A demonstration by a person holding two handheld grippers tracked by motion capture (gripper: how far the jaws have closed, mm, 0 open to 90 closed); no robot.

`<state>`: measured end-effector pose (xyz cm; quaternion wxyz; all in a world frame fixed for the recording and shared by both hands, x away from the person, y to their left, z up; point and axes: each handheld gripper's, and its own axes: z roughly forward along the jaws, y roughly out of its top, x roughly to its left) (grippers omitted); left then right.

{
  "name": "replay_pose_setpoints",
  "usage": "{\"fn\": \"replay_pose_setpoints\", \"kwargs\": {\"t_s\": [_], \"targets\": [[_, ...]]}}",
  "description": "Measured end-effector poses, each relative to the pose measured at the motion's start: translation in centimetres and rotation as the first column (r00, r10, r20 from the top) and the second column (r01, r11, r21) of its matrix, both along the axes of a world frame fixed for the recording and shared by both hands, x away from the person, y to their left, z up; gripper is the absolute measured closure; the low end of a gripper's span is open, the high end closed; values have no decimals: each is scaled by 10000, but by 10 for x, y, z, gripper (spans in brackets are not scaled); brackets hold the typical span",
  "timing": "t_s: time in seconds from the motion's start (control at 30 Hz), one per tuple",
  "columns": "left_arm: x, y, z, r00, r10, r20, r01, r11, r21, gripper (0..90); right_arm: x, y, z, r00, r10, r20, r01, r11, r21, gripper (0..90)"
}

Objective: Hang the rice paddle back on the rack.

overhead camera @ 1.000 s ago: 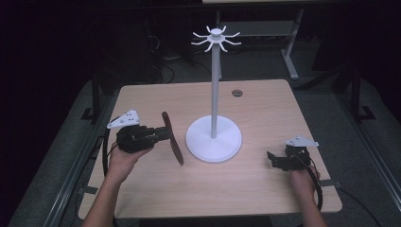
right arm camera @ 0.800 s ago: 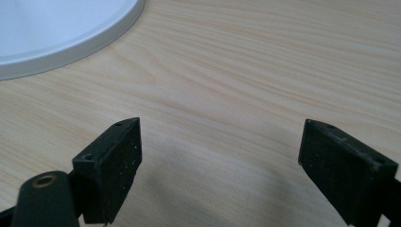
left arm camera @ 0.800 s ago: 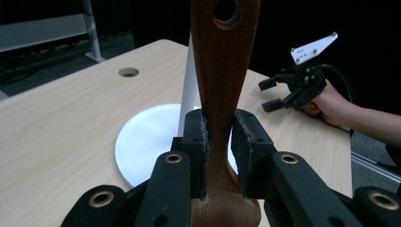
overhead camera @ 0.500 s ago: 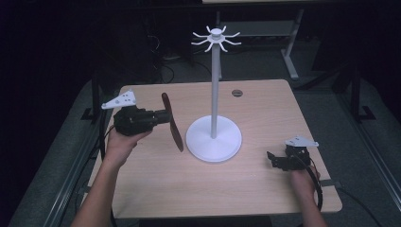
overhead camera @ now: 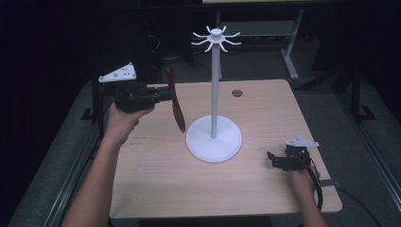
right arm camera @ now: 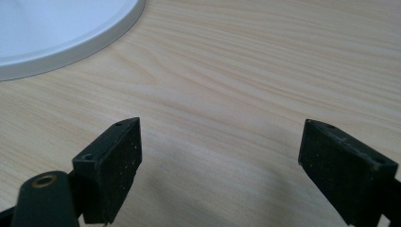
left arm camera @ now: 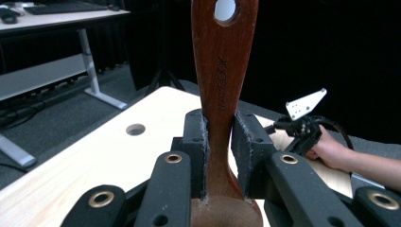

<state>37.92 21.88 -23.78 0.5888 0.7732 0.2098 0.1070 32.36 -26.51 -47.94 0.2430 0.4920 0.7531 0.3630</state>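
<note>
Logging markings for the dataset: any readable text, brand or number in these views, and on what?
"INACOOK", as best it reads, the first letters unsure: stamped lengthwise on the handle of the wooden utensil, which the left gripper clamps.
No other text: none on the white stand, the table or the right gripper.

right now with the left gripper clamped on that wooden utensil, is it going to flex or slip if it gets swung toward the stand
The wooden utensil looks like solid, thick wood, so probably stiff, not floppy. The left gripper pinches its narrow handle near the wider end, with much length sticking out; its smooth finish might let it pivot in the pads. The white hook stand looks tall and thin, so a knock could rock it.
</note>
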Motion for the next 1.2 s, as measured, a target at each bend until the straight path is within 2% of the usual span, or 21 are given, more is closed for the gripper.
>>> {"fn": "replay_pose_setpoints", "kwargs": {"t_s": [0.17,0.5,0.7,0.97,1.2], "targets": [[6,-6,14,9998,-149,127,149,9999,-32,759,0,0,0,10000,4,-2,-4,10000,-1,137],[17,-22,46,9982,-321,515,306,9991,299,759,0,0,0,10000,9,3,-9,10000,10,137],[19,-34,60,9958,-544,732,514,9978,417,759,0,0,0,10000,5,-8,-5,10000,39,137],[22,-47,63,9951,-651,742,611,9966,554,759,0,0,0,10000,11,12,-11,10000,27,137],[27,-51,60,9959,-637,643,600,9965,580,759,0,0,0,10000,5,13,-6,10000,45,137]]}}
